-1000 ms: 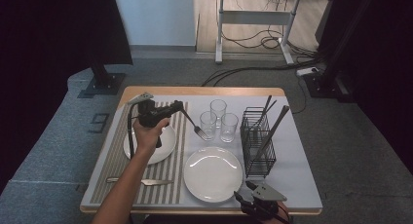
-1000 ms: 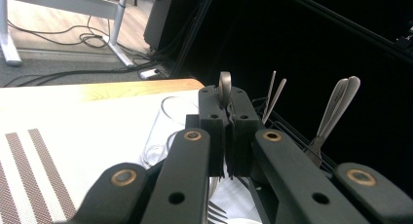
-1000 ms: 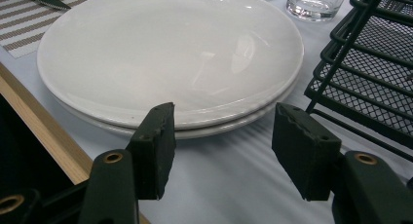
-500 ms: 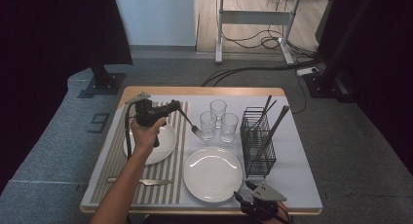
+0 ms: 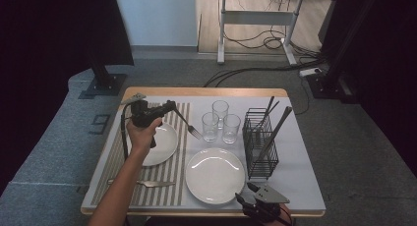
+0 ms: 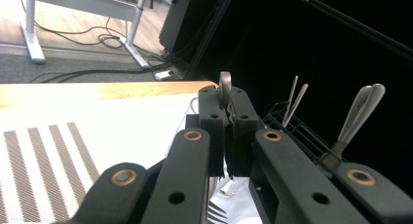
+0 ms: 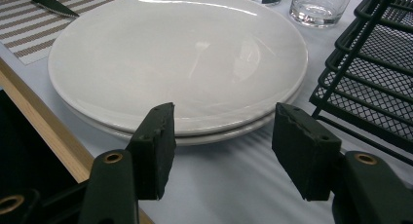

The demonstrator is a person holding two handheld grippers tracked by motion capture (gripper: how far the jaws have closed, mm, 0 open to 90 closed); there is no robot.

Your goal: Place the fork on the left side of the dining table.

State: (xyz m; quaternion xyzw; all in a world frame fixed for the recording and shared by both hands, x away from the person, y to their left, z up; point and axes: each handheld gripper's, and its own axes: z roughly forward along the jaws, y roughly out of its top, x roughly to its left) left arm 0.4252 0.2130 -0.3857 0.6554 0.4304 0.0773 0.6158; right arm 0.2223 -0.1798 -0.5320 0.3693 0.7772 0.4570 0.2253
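Tabletop bears three glasses (image 5: 220, 122), three plates (image 5: 215, 175).

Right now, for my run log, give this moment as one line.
left hand-held gripper: shut on fork, above striped mat | right hand-held gripper: open, empty, near stacked plates

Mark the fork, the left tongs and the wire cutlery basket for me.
fork (image 5: 188, 126): high view, mid-handle, tines toward the glasses.
left tongs (image 5: 172, 106): high view, at the tips clamped on the fork handle.
wire cutlery basket (image 5: 260, 152): high view, on its black mesh side.
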